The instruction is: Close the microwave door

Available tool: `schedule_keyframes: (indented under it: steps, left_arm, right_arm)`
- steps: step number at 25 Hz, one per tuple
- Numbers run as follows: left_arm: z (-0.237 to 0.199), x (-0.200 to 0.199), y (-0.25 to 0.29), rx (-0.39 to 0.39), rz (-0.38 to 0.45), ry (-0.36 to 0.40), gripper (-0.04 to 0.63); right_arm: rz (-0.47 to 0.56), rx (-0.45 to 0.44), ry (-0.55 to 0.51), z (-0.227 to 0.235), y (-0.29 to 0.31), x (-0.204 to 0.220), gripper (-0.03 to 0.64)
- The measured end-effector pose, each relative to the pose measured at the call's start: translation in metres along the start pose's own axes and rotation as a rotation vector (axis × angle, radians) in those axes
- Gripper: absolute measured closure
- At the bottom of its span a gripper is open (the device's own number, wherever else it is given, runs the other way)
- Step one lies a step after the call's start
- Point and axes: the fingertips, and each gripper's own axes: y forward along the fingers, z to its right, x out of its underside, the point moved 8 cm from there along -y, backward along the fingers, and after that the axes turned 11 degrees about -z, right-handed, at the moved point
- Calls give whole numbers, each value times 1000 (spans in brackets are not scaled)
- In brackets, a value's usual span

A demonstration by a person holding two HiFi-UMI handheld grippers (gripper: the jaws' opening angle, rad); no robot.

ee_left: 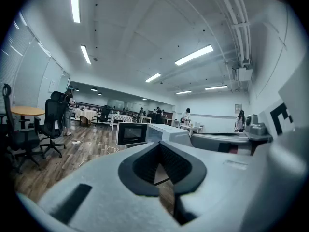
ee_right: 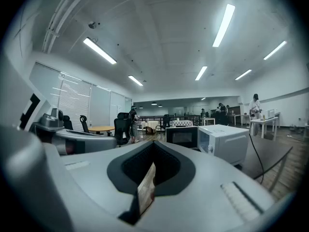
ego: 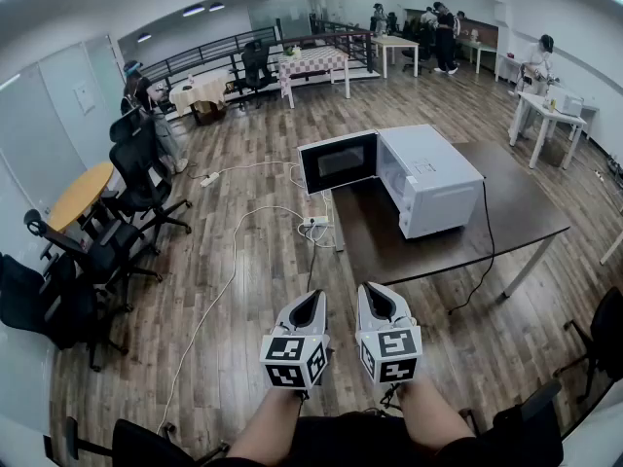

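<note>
A white microwave (ego: 430, 176) stands on a dark table (ego: 521, 212), some way ahead of me. Its black-windowed door (ego: 338, 161) is swung wide open to the left, past the table's edge. Both grippers hang close to my body over the wood floor, well short of the table. The left gripper (ego: 313, 298) and the right gripper (ego: 373, 290) sit side by side, jaws together, holding nothing. In the left gripper view the open door (ee_left: 132, 133) shows beyond the shut left gripper (ee_left: 161, 146). In the right gripper view the microwave (ee_right: 224, 141) and its door (ee_right: 181, 137) lie ahead, to the right of the right gripper (ee_right: 153, 146).
White cables (ego: 234, 261) and a power strip (ego: 313, 221) lie on the floor left of the table. A black cord (ego: 487, 251) hangs off the table's front. Black office chairs (ego: 117, 232) and a round wooden table (ego: 78, 195) stand at the left. People (ego: 443, 32) are far back.
</note>
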Motion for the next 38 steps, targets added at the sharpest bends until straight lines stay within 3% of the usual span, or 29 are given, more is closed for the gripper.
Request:
schedule_keyframes:
  steps: [18, 26, 38]
  left_arm:
    - [16, -4, 13, -24, -30, 34, 584]
    - [8, -6, 16, -51, -40, 33, 584]
    - [-16, -22, 60, -37, -34, 48, 584]
  right_arm:
    - [30, 1, 32, 18, -3, -2, 608]
    - [37, -12, 68, 25, 4, -3, 607]
    - [48, 14, 43, 42, 46, -19, 607]
